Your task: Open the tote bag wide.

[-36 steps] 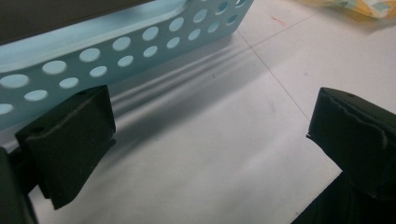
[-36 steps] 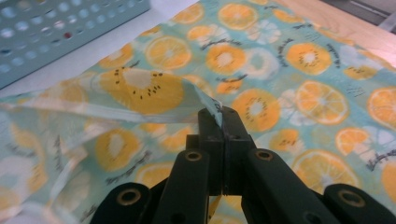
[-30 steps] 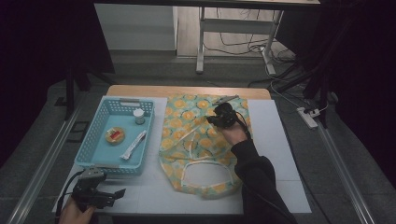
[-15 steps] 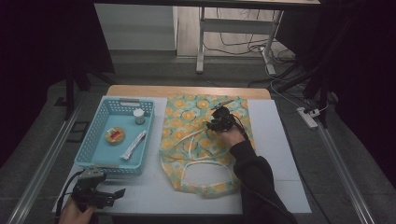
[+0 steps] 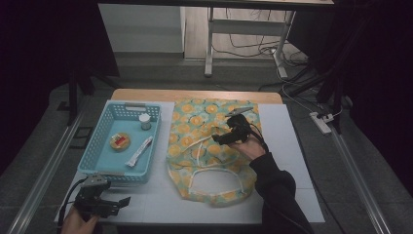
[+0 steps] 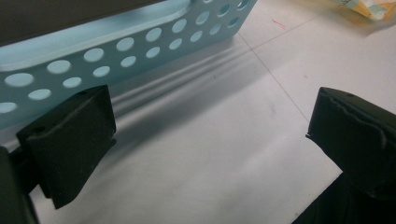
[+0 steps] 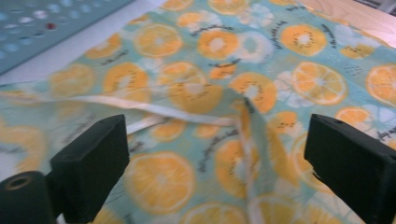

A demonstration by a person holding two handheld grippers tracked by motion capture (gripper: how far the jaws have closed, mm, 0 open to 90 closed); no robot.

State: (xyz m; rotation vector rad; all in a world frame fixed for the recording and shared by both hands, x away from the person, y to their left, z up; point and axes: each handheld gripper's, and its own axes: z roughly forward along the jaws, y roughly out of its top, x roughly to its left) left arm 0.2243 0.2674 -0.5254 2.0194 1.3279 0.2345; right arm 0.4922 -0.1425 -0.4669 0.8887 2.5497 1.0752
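Note:
A tote bag (image 5: pixel 204 146) printed with orange slices lies flat on the white mat, its white handle loops (image 5: pixel 214 178) at the near end. My right gripper (image 5: pixel 217 138) hovers over the bag's middle, pointing left. Its jaws have just been opening and now stand wide apart. In the right gripper view a raised fold of the cloth (image 7: pixel 252 116) and a white strap (image 7: pixel 140 109) lie between the jaws of the right gripper (image 7: pixel 217 140), untouched by the pads. My left gripper (image 5: pixel 122 201) rests open at the near left, beside the blue basket (image 6: pixel 116 46), with bare mat between the jaws of the left gripper (image 6: pixel 210 121).
The blue perforated basket (image 5: pixel 117 173) stands left of the bag and holds a small white jar (image 5: pixel 145 121), a round red and yellow item (image 5: pixel 120 141) and a white tube (image 5: pixel 139 151). Beyond the mat runs the table's wooden far edge (image 5: pixel 195 95).
My right gripper has slid a little nearer and leftward across the bag. The left gripper has stayed where it was.

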